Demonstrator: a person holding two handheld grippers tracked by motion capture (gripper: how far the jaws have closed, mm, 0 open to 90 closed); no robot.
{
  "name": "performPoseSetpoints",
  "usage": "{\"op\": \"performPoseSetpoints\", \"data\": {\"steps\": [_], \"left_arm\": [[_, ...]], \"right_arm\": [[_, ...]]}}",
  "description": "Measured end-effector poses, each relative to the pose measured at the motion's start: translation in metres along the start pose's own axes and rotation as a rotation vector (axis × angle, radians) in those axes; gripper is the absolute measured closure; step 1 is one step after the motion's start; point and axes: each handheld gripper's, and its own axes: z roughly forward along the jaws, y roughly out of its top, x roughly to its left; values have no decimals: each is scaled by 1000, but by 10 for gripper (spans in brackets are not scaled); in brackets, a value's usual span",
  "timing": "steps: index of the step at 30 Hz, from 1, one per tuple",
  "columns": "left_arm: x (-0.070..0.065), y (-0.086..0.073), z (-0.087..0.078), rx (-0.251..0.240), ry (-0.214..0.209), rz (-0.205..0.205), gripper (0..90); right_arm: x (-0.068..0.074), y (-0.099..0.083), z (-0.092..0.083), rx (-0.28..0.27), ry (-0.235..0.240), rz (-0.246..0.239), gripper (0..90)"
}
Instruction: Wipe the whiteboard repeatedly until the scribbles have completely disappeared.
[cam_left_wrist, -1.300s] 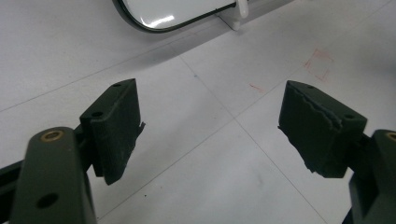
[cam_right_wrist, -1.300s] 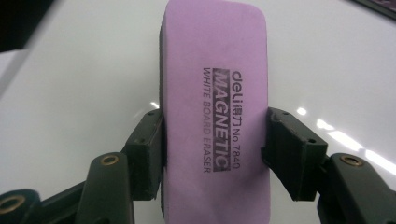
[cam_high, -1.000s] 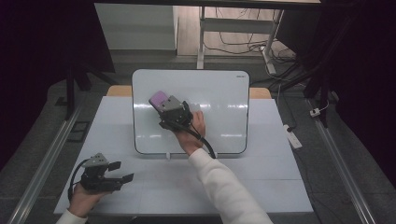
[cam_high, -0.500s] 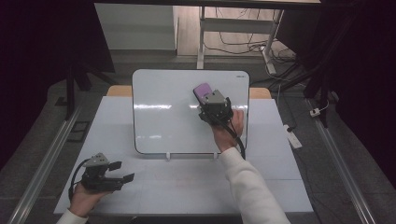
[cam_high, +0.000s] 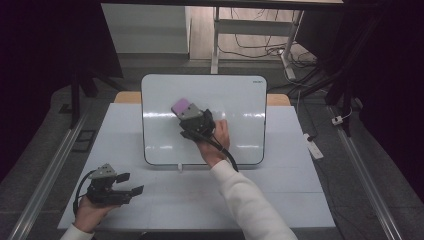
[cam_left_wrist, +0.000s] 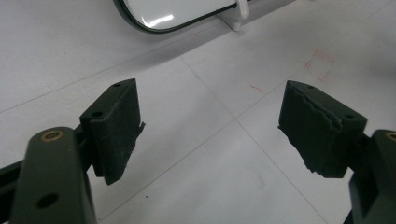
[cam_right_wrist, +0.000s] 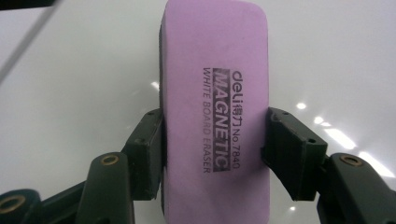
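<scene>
Eraser: the purple eraser (cam_right_wrist: 215, 112) is a soft block with rounded ends. Black letters on it read "MAGNETIC WHITE BOARD ERASER".
Where the eraser is: in the high view the eraser (cam_high: 181, 107) lies on the whiteboard (cam_high: 235, 95), a bit left of the board's middle and nearer its top edge than its bottom edge.
Right gripper: the right gripper (cam_right_wrist: 215, 154) has its two black jaws pressed on the long sides of the eraser, one on each side. The eraser fills the gap between them and sticks out far past their tips.
Right gripper from above: the right gripper (cam_high: 187, 114) is over the board, with the eraser at its front end, pointing toward the board's top left corner.
Right hand: the right hand (cam_high: 215, 142) holds the gripper from behind, over the lower middle of the board. The sleeve is white.
Left gripper: the left gripper (cam_left_wrist: 210, 135) has its jaws wide apart with nothing between them, just the white tabletop (cam_left_wrist: 187, 186).
Left gripper from above: the left gripper (cam_high: 131, 184) is near the front left corner of the tabletop, well apart from the eraser.
Whiteboard: it lies on the tabletop, toward the far edge.
</scene>
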Motion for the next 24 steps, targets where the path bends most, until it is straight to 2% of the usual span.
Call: {"op": "performPoseSetpoints", "data": {"steps": [3,6,11,15,24], "left_arm": [[0,0,0,0,2,-1,218],[0,1,-1,-2,5,0,218],[0,1,0,-1,4,0,217],[0,1,0,1,4,1,217],[1,1,-1,-2,6,0,218]], "right_arm": [[7,-4,-1,7,19,-14,409],[-3,-9,-5,21,33,30,409],[-28,-19,-15,39,-30,75,409],[-47,-27,-22,38,-58,122,409],[-61,-35,-29,45,-101,140,409]]}}
